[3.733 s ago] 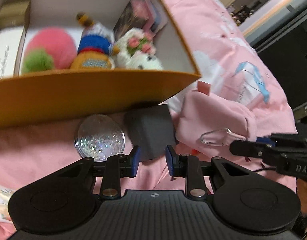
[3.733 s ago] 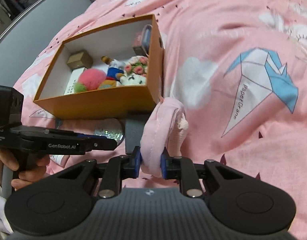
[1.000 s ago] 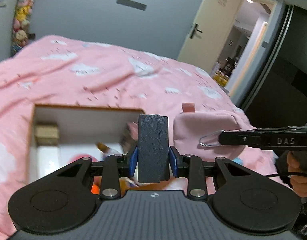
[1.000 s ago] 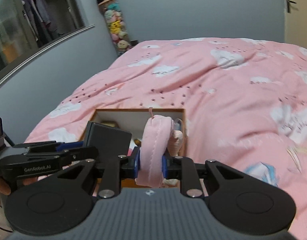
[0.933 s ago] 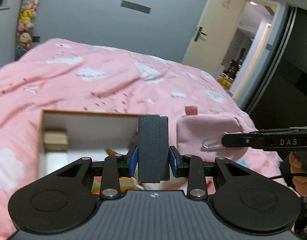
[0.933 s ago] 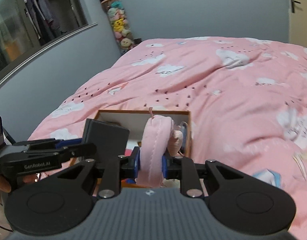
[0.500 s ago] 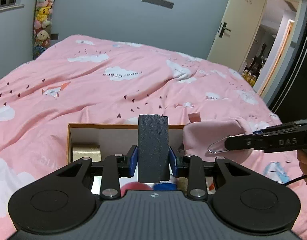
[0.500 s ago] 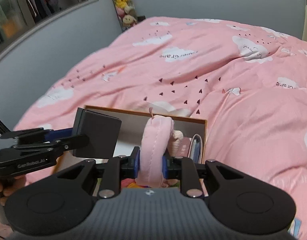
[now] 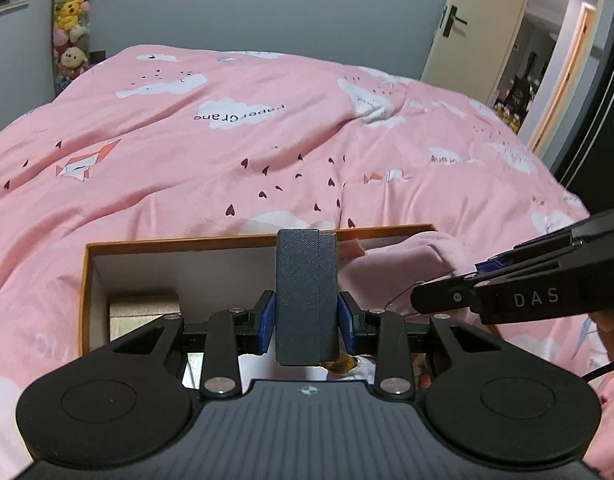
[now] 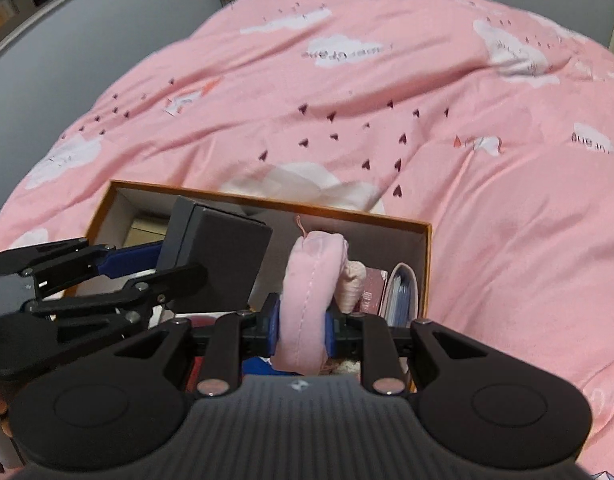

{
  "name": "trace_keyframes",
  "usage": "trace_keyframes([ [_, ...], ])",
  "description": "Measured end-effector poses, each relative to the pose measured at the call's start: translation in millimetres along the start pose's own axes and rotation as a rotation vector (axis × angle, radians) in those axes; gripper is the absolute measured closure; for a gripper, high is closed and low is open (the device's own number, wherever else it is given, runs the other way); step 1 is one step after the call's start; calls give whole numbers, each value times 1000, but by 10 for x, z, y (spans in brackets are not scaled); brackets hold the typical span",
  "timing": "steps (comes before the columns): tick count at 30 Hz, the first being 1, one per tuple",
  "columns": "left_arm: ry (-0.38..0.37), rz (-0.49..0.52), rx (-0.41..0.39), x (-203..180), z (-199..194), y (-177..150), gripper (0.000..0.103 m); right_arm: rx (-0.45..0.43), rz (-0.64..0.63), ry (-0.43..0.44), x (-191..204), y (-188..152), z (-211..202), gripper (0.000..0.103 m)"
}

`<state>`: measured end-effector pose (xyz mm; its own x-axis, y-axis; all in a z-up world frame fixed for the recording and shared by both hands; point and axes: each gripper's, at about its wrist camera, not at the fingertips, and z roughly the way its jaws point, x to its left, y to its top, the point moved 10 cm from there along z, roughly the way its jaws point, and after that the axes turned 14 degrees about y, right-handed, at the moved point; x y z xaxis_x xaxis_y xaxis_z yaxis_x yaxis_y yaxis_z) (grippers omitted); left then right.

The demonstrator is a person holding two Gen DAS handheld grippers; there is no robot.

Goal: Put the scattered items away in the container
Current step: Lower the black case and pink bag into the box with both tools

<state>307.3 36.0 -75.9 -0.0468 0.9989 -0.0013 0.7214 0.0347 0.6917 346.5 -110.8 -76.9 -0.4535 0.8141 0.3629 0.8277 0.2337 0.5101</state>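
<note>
Now both grippers are hanging over the orange box (image 10: 423, 248), which is sitting on the pink duvet (image 9: 291, 136). Left gripper (image 9: 307, 322) is pinching a dark grey case (image 9: 306, 292) upright between its blue pads, above the box's left half. Right gripper (image 10: 301, 322) is squeezing a pink pouch (image 10: 309, 280) edge-on, above the right half near the box's right wall. Inside the box a gold carton (image 9: 143, 312) is sitting in the far left corner, and a blue-and-white item (image 10: 401, 292) is leaning against the right wall. Plush toys (image 9: 69, 20) are stacked by the grey wall.
</note>
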Motion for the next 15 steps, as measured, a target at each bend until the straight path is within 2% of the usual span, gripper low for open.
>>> trace_keyframes([
  [8,-1,59,25,-154,220,-35,65,40,53,19,-39,116,230,77],
  [12,1,49,37,-193,310,-33,66,23,62,40,-69,145,305,71],
  [15,-11,11,78,-184,406,-50,66,14,80,65,-110,136,342,69],
])
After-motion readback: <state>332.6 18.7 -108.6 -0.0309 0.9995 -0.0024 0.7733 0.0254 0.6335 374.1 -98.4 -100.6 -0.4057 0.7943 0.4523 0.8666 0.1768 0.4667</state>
